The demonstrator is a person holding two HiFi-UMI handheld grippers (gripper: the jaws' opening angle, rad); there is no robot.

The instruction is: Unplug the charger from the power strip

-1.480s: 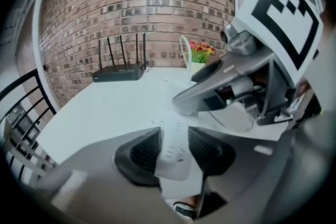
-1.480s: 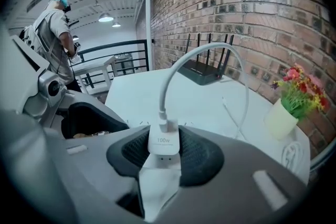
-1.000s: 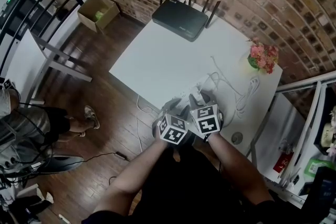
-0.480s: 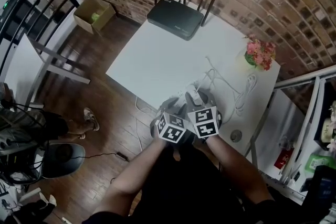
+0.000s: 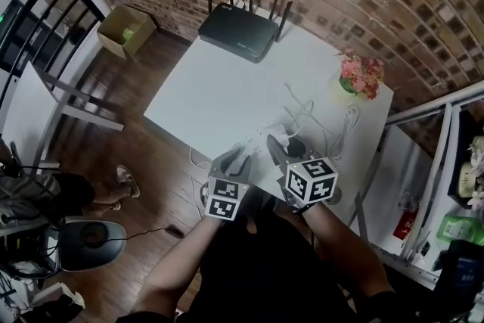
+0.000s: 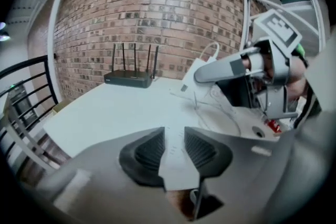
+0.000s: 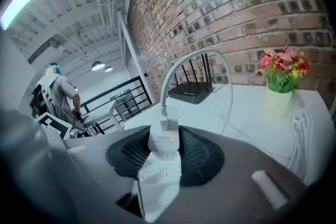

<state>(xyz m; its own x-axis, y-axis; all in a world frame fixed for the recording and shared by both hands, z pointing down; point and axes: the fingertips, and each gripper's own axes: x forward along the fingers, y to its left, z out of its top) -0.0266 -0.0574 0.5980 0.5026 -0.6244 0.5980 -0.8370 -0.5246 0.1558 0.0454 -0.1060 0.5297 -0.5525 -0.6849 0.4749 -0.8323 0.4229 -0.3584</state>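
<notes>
Change: left tongs (image 5: 234,158) and right tongs (image 5: 276,149), side by side a second ago, now stand apart; the left tongs have just been closing.
Left tongs: clenched on the power strip (image 6: 176,170), whose white body fills the gap between both pads.
Right tongs: grasping the charger (image 7: 164,140) by its sides.
Charger: upright, base against the power strip's socket face; no gap visible.
Cable (image 7: 163,89): arcs from the charger's top.
Power strip location: worktop (image 5: 219,87) edge farthest from the router (image 5: 238,30).
Flower pot (image 5: 358,78): right of the router, beside the brick wall.
</notes>
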